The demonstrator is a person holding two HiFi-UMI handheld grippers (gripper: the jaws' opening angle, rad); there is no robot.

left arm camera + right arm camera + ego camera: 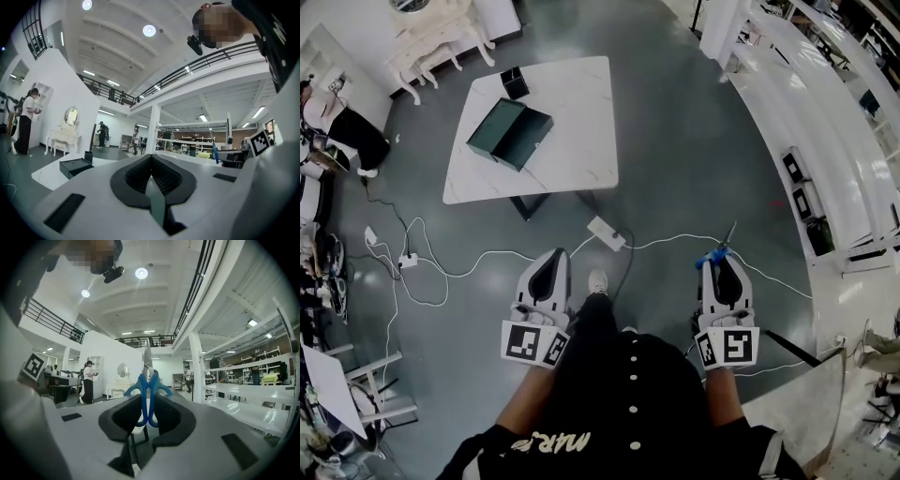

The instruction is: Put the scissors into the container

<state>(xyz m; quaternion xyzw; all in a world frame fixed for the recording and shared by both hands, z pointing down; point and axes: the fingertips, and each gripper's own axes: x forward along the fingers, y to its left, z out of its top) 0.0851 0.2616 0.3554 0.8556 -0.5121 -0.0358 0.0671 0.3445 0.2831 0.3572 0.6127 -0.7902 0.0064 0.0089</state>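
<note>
surface (581, 141): white marble top.
container (510, 134): dark green, lid open, on the surface's left half.
scissors (719, 251): blue-handled, gripped by right hand-held gripper (725, 261), well apart from the surface.

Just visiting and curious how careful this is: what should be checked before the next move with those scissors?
1. Blue-handled metal scissors clamped in right gripper: ok.
2. Left gripper shut, empty: ok.
3. Dark green box-shaped container lying open on white marble-look table: ok.
4. Container within reach: not ok, table is across the floor.
5. Path free of white floor cables: not ok, they cross ahead.
</note>
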